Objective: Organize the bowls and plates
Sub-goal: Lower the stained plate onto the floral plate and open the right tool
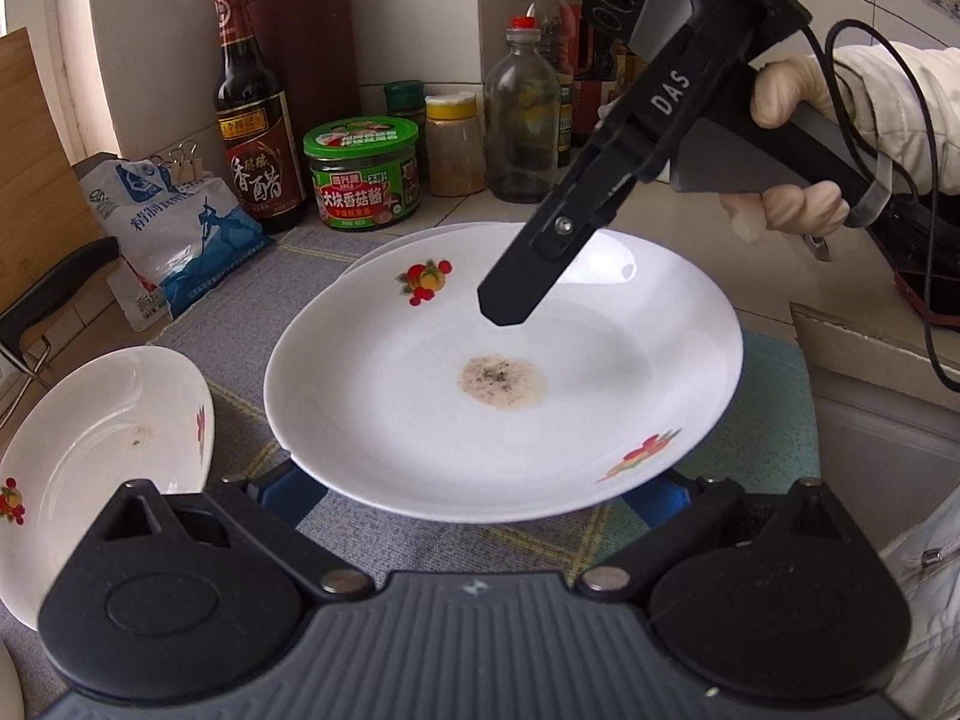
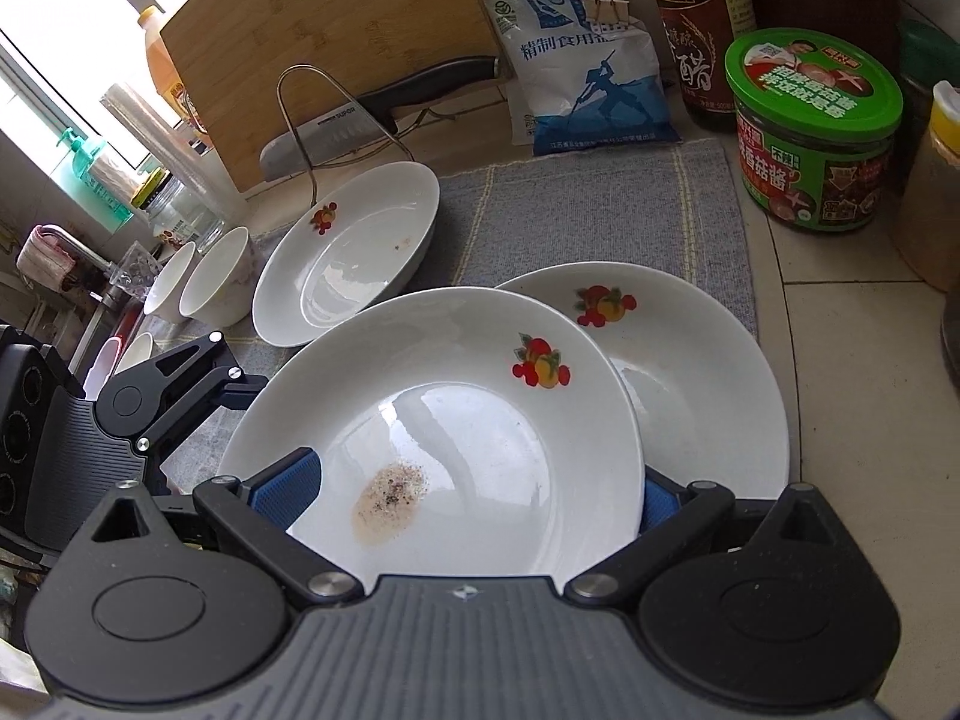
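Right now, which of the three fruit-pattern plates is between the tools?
The plate with the speckled brown stain, overlapping a second plate; the third lies apart.

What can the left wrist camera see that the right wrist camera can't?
Only the left wrist view shows the person's gloved hand holding the right gripper, plus the clear glass bottle with a red cap.

Only the right wrist view shows the small white bowls, the knife on its wire rack and the window.

Both show the dirty plate with the sauce stain, a second plate under it, a third plate to the side, the green-lidded jar, the salt bag and the grey mat.
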### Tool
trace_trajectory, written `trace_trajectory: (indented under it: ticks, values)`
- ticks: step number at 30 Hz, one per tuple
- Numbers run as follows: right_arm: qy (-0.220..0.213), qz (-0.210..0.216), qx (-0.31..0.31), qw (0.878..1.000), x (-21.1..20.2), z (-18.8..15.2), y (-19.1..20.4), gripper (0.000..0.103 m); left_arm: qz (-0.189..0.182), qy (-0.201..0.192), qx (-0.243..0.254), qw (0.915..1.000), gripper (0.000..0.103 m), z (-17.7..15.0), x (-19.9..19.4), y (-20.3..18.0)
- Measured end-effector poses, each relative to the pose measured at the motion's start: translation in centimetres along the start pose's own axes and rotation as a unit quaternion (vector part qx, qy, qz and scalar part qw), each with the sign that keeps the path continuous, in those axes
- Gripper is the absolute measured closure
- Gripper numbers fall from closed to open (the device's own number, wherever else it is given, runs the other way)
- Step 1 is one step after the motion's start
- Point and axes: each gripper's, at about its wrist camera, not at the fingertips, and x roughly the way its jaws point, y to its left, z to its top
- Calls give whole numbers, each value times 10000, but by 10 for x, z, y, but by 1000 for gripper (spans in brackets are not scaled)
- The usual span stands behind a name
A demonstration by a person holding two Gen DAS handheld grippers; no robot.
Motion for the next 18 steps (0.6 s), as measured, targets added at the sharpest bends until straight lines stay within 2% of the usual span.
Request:
trace_trajectory:
  ticks: [18]
  values:
    - [-1,-143,90,9999,0,-4,-13,0,138,34,297,9995,1,9,16,-1]
